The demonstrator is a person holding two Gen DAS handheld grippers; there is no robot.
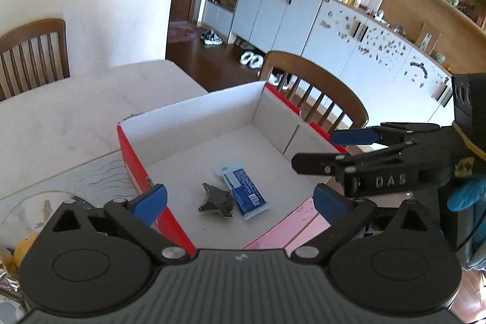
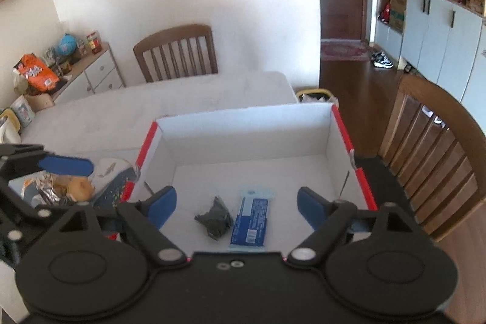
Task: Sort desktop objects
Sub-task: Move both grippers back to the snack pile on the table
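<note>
Both grippers hang over the box with nothing between their blue pads. Left gripper (image 1: pixel 240 198) has its jaws spread wide; right gripper (image 2: pixel 237 205) is also spread, a little less so, and empty. Seen from the left wrist, the right gripper comes in from the right edge above the box's near corner, a blue-gloved hand (image 1: pixel 466 193) behind it.

Inside the box (image 2: pixel 243 123), red outside and white within, two things lie side by side on the floor near the front: a blue wrapped bar (image 2: pixel 250 222) and, just to its left, a dark crumpled packet (image 2: pixel 215 219). In the right wrist view both sit below and between that gripper's pads; in the left wrist view they also fall between the left pads, well below them.

Left of the box, on the table (image 2: pixel 121 105), a loose pile (image 2: pixel 65 187) is yet unsorted: something foil-wrapped, a round tan piece, a dark speckled item partly hidden by the box wall.

Judging by looks, the bar is light, fairly stiff, with a slick wrapper; best pinched across its narrow width near the middle. The packet looks soft and light, and would crush under a hard squeeze. Foil in the pile will likely slide and crumple, so a grip on the bulk beneath it should be safer
</note>
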